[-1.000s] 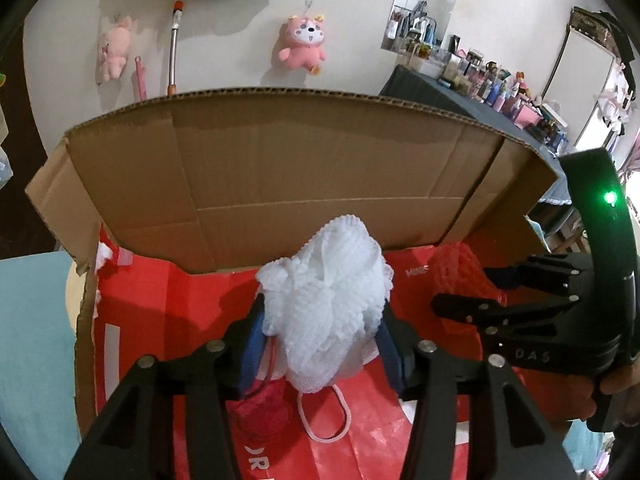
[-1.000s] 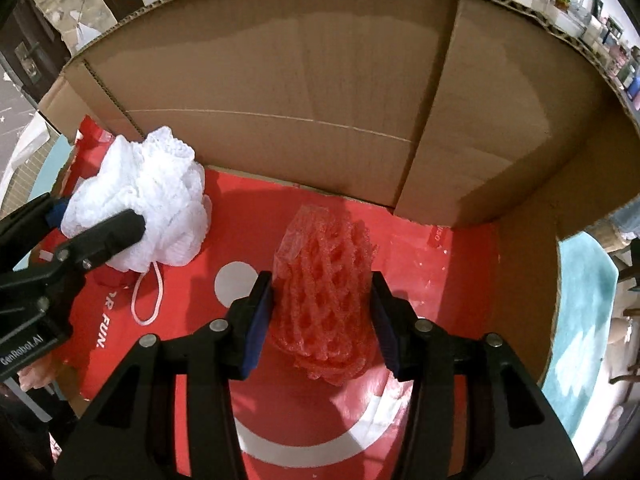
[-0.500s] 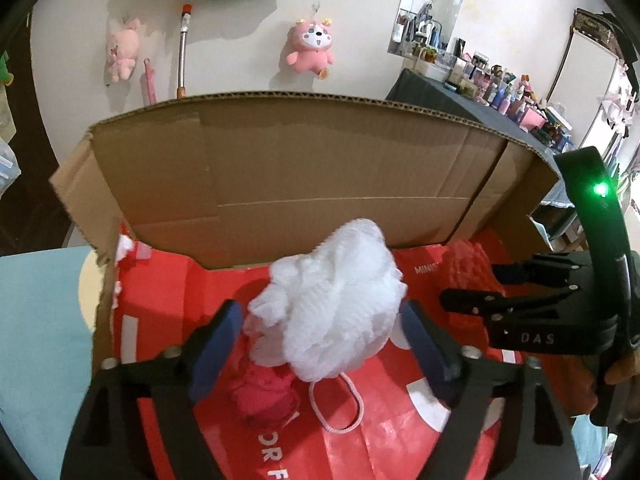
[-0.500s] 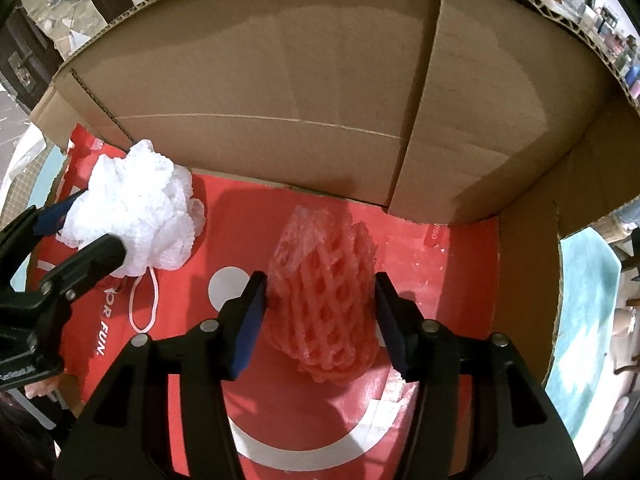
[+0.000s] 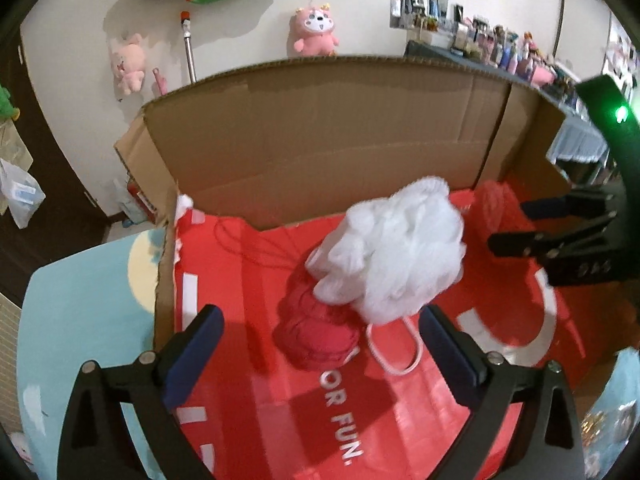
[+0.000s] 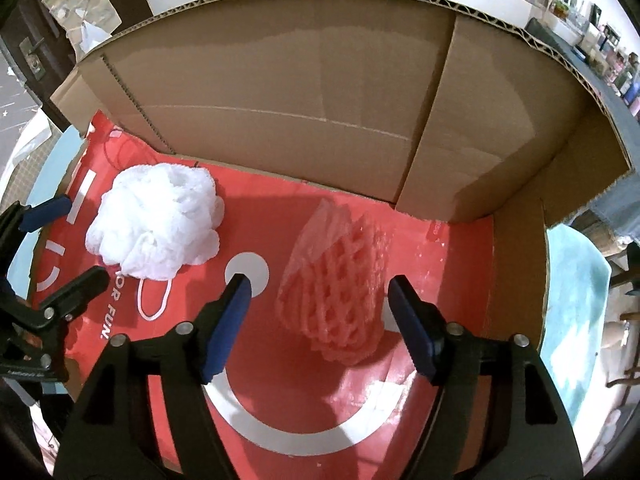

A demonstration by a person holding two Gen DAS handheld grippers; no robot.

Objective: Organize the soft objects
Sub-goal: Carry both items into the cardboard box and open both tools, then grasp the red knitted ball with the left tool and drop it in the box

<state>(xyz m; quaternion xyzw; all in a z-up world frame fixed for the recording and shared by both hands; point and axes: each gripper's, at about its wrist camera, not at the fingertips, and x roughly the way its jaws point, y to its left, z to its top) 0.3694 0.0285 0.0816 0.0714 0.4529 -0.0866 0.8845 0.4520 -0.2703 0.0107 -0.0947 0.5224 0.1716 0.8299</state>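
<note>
1. Left claw (image 5: 320, 344) gapes wide, its jaws just opened, gripping nothing; the white pouf (image 5: 390, 252) lies beyond its pads on the red liner (image 5: 248, 280), near the box's (image 5: 320, 128) back wall.
2. A red bundle (image 5: 316, 332) touches the pouf.
3. Right claw (image 6: 322, 322) has just opened too; the pink net (image 6: 340, 300) stands loose between its pads, mid-box.
</note>
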